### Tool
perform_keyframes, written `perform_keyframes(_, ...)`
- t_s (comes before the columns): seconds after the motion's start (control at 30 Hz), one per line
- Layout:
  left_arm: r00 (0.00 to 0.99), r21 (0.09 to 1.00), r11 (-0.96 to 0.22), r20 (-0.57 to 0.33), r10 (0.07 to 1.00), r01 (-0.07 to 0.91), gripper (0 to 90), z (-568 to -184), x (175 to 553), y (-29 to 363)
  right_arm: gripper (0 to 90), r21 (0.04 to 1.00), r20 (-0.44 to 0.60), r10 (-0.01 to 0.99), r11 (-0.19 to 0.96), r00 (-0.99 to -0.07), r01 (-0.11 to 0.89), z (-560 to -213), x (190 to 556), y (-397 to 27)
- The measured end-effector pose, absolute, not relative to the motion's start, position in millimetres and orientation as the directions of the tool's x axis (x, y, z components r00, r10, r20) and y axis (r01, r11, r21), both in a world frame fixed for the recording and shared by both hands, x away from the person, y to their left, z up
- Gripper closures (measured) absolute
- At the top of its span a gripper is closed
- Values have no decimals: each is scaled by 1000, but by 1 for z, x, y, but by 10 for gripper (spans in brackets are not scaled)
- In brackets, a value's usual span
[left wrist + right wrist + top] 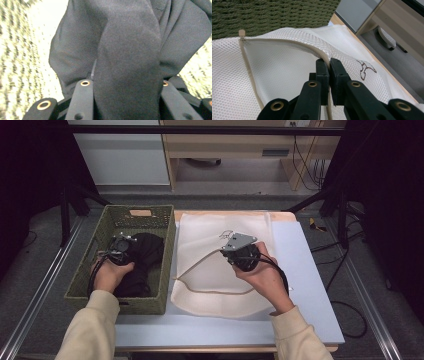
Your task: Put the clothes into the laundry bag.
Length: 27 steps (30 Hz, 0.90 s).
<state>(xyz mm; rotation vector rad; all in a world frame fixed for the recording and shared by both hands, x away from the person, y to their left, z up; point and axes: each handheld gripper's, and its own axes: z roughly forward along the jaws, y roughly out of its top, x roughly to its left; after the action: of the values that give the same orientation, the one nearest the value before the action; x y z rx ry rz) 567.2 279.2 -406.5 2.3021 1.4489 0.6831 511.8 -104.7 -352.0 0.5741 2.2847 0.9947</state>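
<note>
Left gripper (121, 251) sits in the green woven basket (165, 270) on the grey-blue table (305, 285), right gripper (243, 254) over the white mesh bag (200, 250); wooden furniture stands behind. Left gripper view: jaws clamp black cloth (130, 62). Right gripper view: jaws pinch shut on the bag's zipper edge (307, 46).

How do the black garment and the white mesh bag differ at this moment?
The black garment is dark, opaque and bunched in the green woven basket; the white mesh bag is pale, see-through netting spread flat on the table, its zipper open. Shared: each is pinched, the garment by the left gripper, the bag's zipper edge by the right gripper.
</note>
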Motion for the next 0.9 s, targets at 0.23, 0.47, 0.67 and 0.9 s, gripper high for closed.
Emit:
perform_keyframes(0.23, 335, 582, -408, 234, 913, 704, 670, -387, 563, 286, 862, 761, -333, 584, 630, -740, 154, -352, 512, -105)
perform_keyframes(0.47, 320, 655, -389, 229, 919, 647, 670, -357, 551, 293, 862, 765, -333, 587, 626, -738, 152, -352, 513, -106)
perform_keyframes(0.67, 325, 710, -394, 240, 915, 584, 670, -331, 536, 293, 862, 763, -336, 586, 628, -738, 151, -352, 512, -105)
perform_keyframes(0.9, 345, 749, -398, 238, 908, 530, 670, -317, 517, 291, 864, 766, -338, 586, 626, -736, 147, -353, 512, -104)
